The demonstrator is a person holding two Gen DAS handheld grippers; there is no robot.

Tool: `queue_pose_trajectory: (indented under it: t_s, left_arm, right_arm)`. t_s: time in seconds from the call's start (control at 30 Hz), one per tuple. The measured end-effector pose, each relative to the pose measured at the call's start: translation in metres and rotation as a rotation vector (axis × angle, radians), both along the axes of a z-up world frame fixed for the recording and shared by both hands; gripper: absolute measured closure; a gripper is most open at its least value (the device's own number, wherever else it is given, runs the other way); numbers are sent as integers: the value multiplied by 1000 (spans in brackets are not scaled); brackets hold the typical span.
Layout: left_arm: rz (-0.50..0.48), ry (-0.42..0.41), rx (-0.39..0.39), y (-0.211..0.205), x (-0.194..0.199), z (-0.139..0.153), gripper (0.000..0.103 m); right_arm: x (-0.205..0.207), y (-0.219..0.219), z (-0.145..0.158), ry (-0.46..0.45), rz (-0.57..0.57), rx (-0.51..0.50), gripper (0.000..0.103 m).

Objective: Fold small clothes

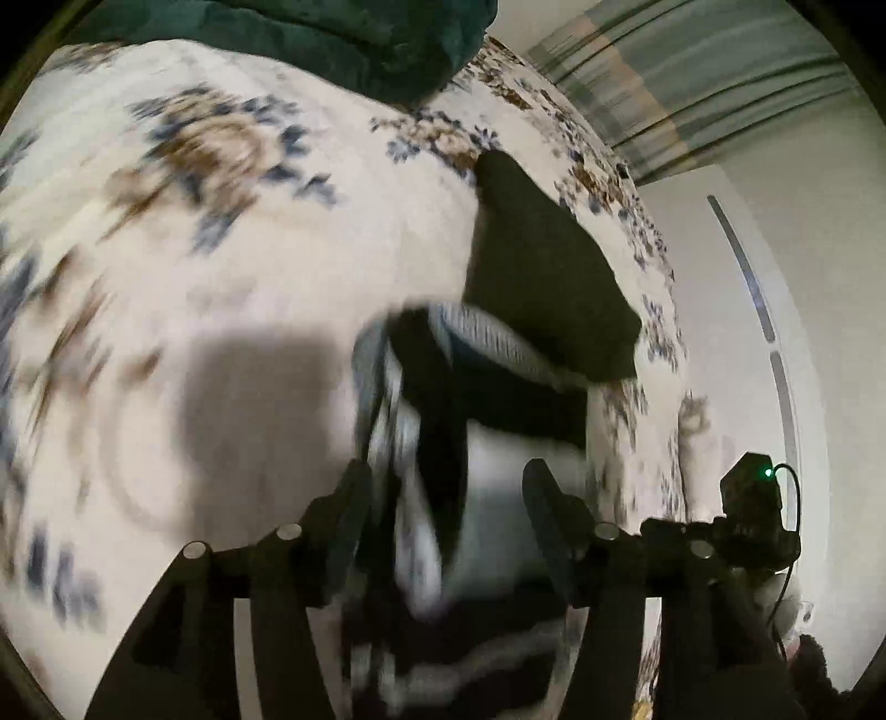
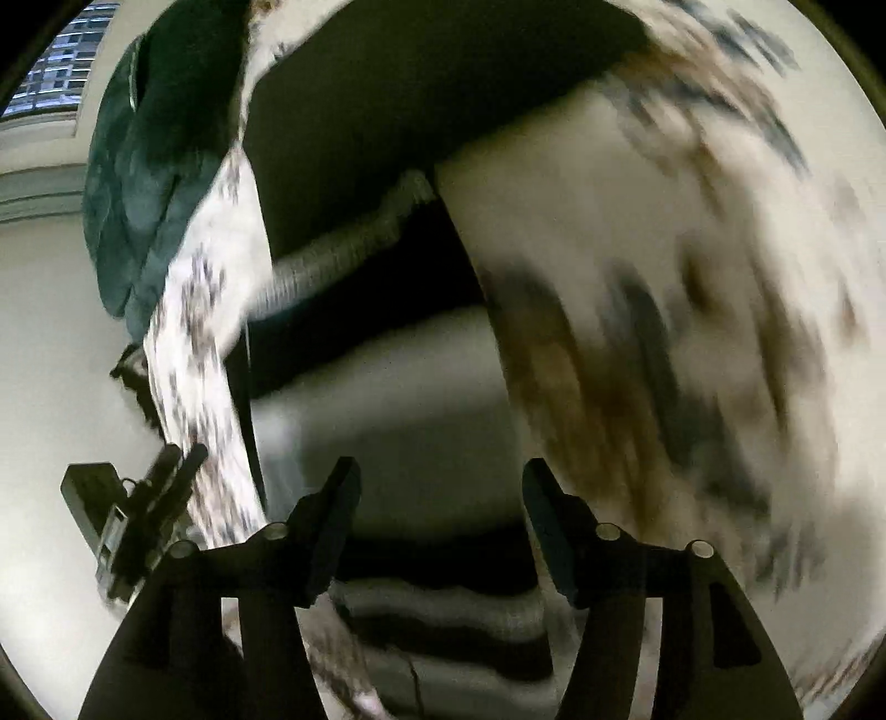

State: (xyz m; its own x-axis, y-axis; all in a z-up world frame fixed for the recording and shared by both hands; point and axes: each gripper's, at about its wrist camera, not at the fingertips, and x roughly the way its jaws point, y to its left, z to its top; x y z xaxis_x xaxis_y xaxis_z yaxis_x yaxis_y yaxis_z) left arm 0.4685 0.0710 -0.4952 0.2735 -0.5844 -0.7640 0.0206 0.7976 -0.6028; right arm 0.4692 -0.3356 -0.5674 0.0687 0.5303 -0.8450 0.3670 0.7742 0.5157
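A small black, white and grey striped garment (image 1: pixel 443 421) lies on the floral bedspread (image 1: pixel 232 232), with a black part (image 1: pixel 531 266) stretching away from it. My left gripper (image 1: pixel 443 487) is open, its fingers standing wide on either side of a blurred fold of the garment. In the right wrist view the same garment (image 2: pixel 398 387) fills the middle, with a grey ribbed band (image 2: pixel 343 249). My right gripper (image 2: pixel 440 482) is open just above it, holding nothing. Both views are motion-blurred.
A dark green blanket (image 1: pixel 343 39) lies at the far end of the bed, also in the right wrist view (image 2: pixel 144 183). The bed's edge and a white wall (image 1: pixel 803 277) are at right. The other gripper's body (image 1: pixel 753 515) shows at lower right.
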Motion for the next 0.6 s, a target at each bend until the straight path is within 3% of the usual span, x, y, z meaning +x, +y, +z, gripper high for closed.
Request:
queue_pose_trajectory:
  t_s: [0.2,0.4,0.5,0.53,0.57,0.6]
  left_arm:
    - [18,119,54,9,-135,-4,49]
    - [12,289,163,3,-240,-59,49]
    - [9,319,196,-2,-273,-78,52]
    - [11,308,211,-3,-279,-80,58]
    - [7,286,198,-5,-285,-80,95]
    - [2,277,188,-7,-290,-82,97]
  right_arm:
    - [-145,2,-13,126,16,41,40]
    - [-269,26,-63,245,45,70,39]
    - [-316,41,-90,283,64,100,39]
    - [-328,50,-100,290,65,101,39]
    - [-334,55,-106,291,65,98,39]
    - [-341,61,-113,289,62,93,39]
